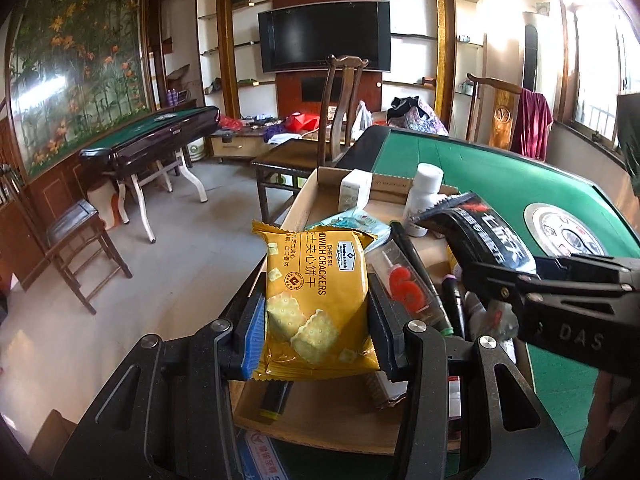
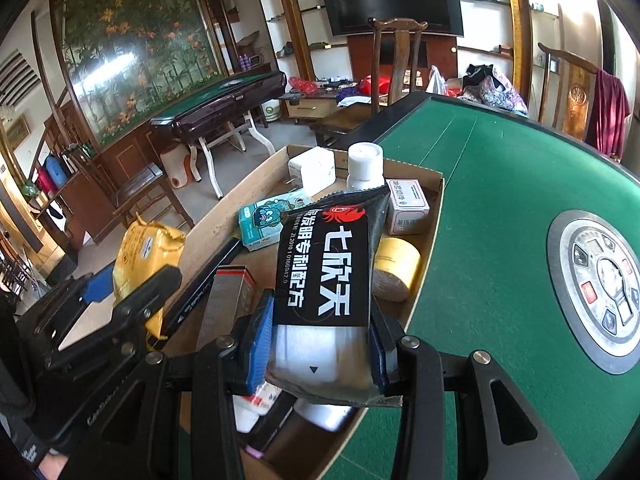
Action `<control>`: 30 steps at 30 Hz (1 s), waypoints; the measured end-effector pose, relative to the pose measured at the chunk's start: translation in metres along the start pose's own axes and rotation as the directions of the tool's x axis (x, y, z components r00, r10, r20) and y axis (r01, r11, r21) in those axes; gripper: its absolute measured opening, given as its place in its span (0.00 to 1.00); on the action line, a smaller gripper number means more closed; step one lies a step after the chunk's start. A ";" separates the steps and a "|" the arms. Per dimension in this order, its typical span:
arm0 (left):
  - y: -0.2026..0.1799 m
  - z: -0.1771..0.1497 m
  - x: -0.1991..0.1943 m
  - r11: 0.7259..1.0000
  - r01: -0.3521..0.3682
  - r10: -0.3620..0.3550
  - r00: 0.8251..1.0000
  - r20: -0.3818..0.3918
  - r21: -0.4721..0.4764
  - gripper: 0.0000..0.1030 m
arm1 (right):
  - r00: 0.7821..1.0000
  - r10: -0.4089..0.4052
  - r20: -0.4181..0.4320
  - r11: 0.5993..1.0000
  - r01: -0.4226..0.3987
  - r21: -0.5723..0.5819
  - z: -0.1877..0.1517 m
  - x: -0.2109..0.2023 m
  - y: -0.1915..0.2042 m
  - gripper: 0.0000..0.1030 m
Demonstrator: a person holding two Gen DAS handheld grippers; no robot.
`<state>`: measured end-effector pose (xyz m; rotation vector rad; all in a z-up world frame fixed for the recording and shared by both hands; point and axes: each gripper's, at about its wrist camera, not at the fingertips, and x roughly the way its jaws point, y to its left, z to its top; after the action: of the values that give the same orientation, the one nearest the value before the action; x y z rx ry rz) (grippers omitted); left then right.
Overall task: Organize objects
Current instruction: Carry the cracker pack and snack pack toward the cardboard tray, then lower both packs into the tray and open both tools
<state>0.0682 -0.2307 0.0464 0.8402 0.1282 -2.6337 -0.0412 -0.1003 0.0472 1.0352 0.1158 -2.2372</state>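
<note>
The left gripper (image 1: 316, 332) is clenching a yellow cracker packet (image 1: 314, 300) between its fingers (image 1: 252, 336), pinching it by the lower sides so the packet is standing upright and its printed face is reading toward the camera. The right gripper (image 2: 320, 352) is doing the same with a black sachet (image 2: 328, 280), its fingers (image 2: 258, 344) squeezing the clear lower end while the lettered part is rising above them. Both packs are hanging above the cardboard box (image 2: 224, 220) rather than lying in it, probably so each can be carried off to its own spot.

Just below and beyond, the box is sitting on the green bench (image 2: 500, 168) at its left edge, crowded with loose things: a black marker (image 2: 208, 280), a teal tissue pack (image 2: 268, 220), a yellow tape roll (image 2: 396, 268), a small pink-lined carton (image 2: 408, 206), a white bottle (image 2: 364, 168) and a white adapter block (image 2: 312, 174). They are lying jumbled, so sorting seems far from done.

Further out, the round control panel (image 2: 600, 284) is sitting in the bench's middle, with a wooden chair (image 2: 396, 56) standing behind.
</note>
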 end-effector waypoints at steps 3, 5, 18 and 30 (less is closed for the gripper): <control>0.003 -0.003 0.003 1.000 0.002 -0.002 1.000 -0.008 0.005 0.43 | 1.000 -0.002 -0.011 1.000 0.002 0.004 0.005 0.007 -0.001 0.39; 0.002 -0.004 0.005 1.000 0.002 -0.002 1.000 -0.015 0.009 0.43 | 1.000 -0.003 -0.018 1.000 0.003 0.005 0.009 0.013 -0.001 0.39; 0.002 -0.009 0.022 1.000 0.007 -0.006 0.998 -0.065 0.014 0.43 | 0.998 -0.015 -0.060 1.000 0.016 0.007 0.021 0.044 0.003 0.39; -0.002 -0.008 0.036 1.000 0.015 -0.013 0.993 -0.116 0.023 0.44 | 0.997 -0.021 -0.076 1.000 0.020 -0.009 0.034 0.063 0.009 0.39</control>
<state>0.0441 -0.2388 0.0192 1.0033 0.1340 -2.6041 -0.0868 -0.1522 0.0277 1.1198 0.1695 -2.2145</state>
